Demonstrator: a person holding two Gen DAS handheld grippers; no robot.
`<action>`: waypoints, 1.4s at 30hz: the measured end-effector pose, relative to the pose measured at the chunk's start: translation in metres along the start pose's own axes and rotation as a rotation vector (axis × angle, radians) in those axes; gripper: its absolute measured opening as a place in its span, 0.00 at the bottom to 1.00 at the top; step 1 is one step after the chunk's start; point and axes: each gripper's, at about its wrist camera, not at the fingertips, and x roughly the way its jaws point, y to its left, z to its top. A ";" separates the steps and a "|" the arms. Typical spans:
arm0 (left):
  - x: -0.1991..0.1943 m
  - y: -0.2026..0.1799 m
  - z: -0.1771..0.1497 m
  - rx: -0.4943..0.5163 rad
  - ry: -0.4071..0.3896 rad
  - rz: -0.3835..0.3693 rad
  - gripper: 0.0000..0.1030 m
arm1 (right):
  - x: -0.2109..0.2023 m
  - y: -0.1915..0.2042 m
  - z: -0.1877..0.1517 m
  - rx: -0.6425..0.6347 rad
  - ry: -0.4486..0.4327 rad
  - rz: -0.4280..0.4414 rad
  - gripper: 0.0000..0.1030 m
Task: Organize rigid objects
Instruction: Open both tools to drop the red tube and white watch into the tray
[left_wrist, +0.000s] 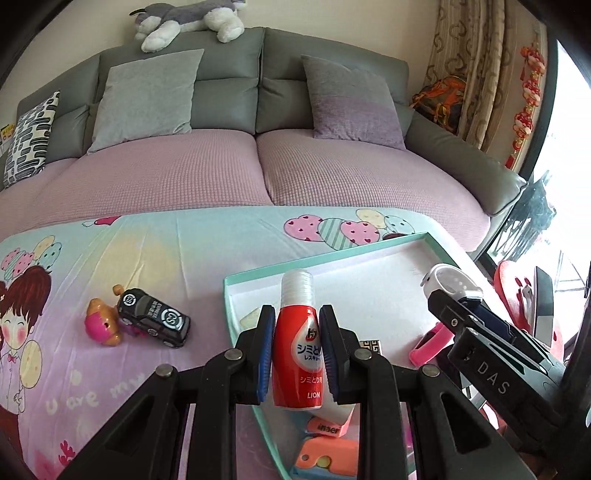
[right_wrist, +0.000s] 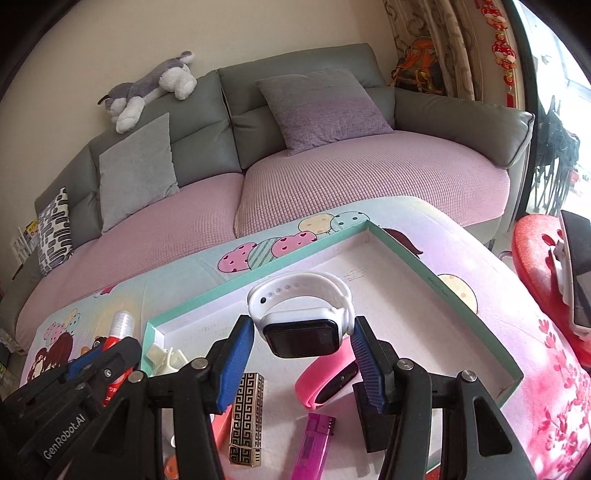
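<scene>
Ahead of you at twelve o'clock stands a grey sofa with pink seat covers, against a cream wall. You have two grey cushions on it, a patterned cushion at ten o'clock, and a plush dog lying along the backrest. At two o'clock a patterned curtain hangs beside a bright window pouring daylight in.

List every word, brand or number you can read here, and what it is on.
"LION": red bottle, below Japanese script.
"DAS": right hand-held gripper.
"GenRobot.AI": left hand-held gripper.
"U are my": printed cloth.
"inaer", partly hidden: orange block.
Round marks on the black toy car: too blurred.
</scene>
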 end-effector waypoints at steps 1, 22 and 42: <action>0.003 -0.004 0.000 0.008 0.000 -0.011 0.25 | 0.001 0.000 0.000 -0.003 0.001 -0.006 0.56; 0.030 -0.024 -0.006 0.053 0.053 -0.035 0.25 | 0.006 -0.001 -0.002 -0.030 0.023 -0.047 0.57; 0.021 -0.011 -0.004 0.020 0.047 -0.014 0.37 | 0.007 0.004 -0.002 -0.068 0.029 -0.098 0.68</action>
